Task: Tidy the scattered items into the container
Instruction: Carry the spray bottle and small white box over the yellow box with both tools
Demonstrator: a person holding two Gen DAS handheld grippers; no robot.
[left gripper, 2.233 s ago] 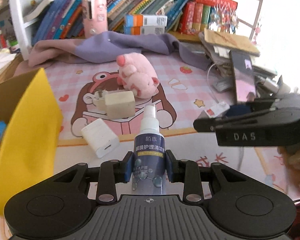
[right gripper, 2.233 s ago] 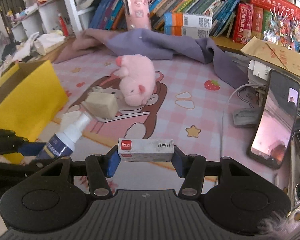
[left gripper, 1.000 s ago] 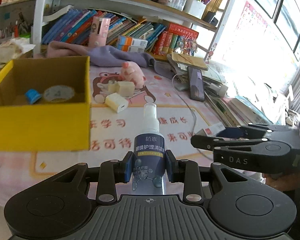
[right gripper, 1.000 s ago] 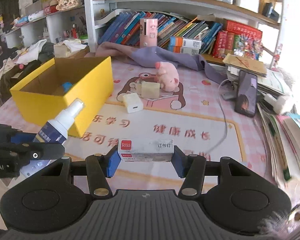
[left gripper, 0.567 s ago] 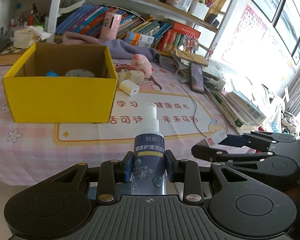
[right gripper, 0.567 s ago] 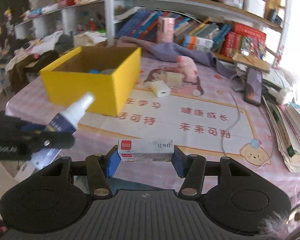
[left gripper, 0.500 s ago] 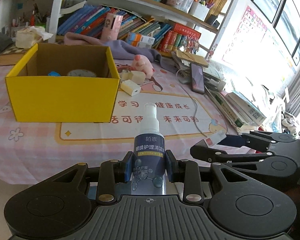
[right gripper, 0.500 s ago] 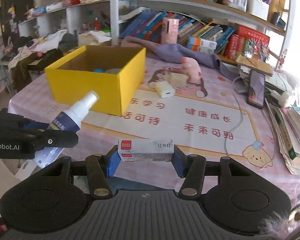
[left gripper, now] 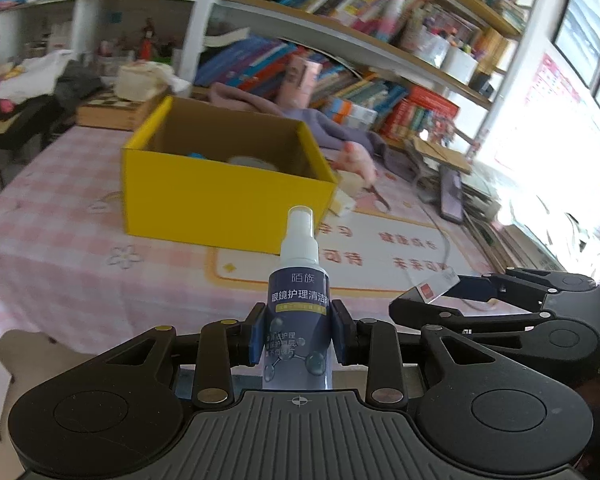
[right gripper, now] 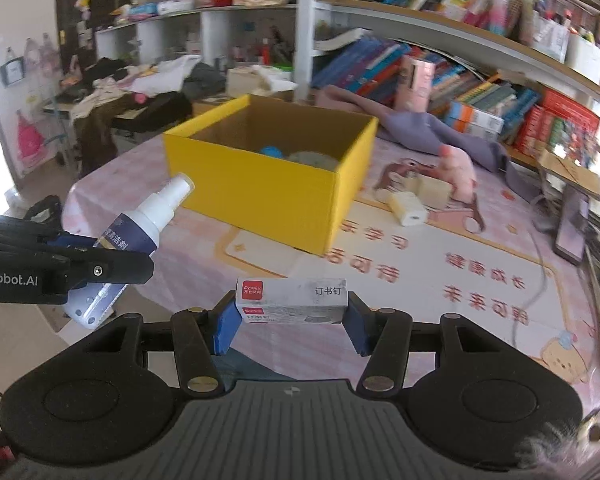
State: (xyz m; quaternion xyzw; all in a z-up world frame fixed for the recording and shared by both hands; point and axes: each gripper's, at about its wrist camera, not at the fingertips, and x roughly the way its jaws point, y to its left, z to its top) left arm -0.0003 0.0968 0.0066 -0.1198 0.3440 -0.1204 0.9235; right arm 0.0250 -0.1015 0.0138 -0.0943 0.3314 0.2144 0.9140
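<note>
**Both grippers loaded, off the table's near edge**

Left gripper (left gripper: pixel 298 332) pinches a navy-labelled, white-capped plastic spray bottle (left gripper: pixel 299 280). Right gripper (right gripper: pixel 291 320) pinches a white cardboard staple box (right gripper: pixel 291 298). The open yellow cardboard box (right gripper: pixel 276 184) sits near the pink checked table's (left gripper: pixel 60 248) near-left corner; bare mat lies beside it. Crowded bookshelves (right gripper: pixel 440 40) stand behind.

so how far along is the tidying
Done: a blue item and a round roll already lie in the yellow cardboard box. In hand: the left tool grips a navy spray bottle, the right tool a white staple box. Left: two cream chargers and the pink plush pig on the mat.
</note>
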